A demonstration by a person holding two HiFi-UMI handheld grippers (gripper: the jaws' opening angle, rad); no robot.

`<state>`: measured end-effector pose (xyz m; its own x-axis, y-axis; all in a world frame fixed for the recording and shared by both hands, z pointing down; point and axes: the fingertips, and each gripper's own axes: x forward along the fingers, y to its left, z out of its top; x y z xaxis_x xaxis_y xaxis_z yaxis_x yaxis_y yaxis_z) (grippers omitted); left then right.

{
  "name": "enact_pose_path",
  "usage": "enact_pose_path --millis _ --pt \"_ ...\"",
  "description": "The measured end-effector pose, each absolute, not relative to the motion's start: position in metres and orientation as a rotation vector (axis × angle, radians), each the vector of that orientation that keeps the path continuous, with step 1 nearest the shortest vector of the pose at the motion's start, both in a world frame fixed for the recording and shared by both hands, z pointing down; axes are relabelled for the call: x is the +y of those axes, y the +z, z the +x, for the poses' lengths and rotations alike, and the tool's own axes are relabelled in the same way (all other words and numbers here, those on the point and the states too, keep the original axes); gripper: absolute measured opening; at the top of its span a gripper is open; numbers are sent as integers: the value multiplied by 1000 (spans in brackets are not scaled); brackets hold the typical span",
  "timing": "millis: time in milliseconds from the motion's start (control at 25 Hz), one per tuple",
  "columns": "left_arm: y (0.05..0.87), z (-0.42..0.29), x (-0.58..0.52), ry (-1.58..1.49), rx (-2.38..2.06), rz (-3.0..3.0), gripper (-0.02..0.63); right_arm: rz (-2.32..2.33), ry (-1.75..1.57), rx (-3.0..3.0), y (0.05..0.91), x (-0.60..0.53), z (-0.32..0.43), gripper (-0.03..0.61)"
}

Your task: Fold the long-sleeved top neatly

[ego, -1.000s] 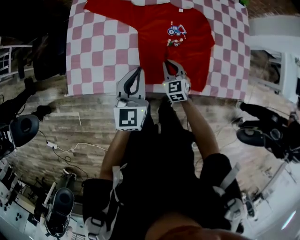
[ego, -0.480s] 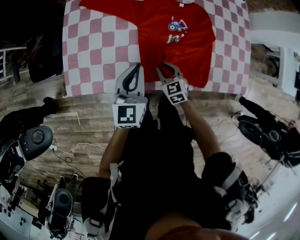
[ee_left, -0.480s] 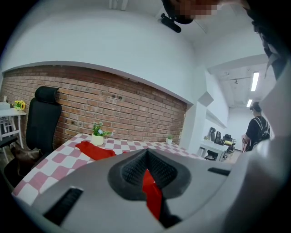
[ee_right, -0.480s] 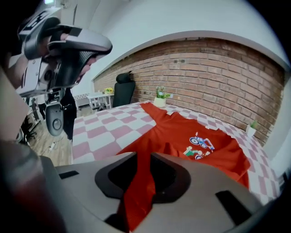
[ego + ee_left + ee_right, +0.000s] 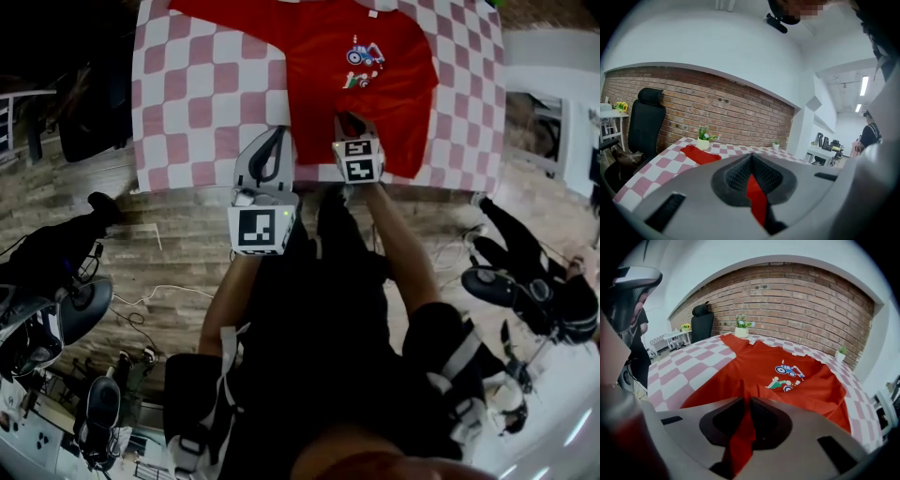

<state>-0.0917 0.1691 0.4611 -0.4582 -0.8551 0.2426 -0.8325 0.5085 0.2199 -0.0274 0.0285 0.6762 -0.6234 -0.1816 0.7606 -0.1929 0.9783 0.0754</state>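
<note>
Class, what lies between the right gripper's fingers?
A fold of the red top, in the right gripper view; the right gripper's fingers have just been closing.

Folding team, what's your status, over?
Left gripper shut on red top hem. Right gripper: jaws just closing, hem pinched between. Nothing in the way.

One red top (image 5: 398, 108) and two potted plants (image 5: 742, 327) (image 5: 841, 353) are sitting on one checked table (image 5: 206, 94). Two grippers are showing: left gripper (image 5: 277, 133), right gripper (image 5: 353, 122).

Lab-like office: brick wall (image 5: 722, 110), desk chair (image 5: 644, 126), cable-strewn floor (image 5: 178, 253).
</note>
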Motion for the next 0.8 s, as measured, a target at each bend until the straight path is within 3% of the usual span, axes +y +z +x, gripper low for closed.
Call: enact_pose_path --millis 120,800 --pt "461 -95 172 -106 -2439 1409 5 235 -13 -2256 673 36 -27 29" --pt "466 -103 177 -122 -2421 1403 5 115 -75 -2158 703 74 -24 28"
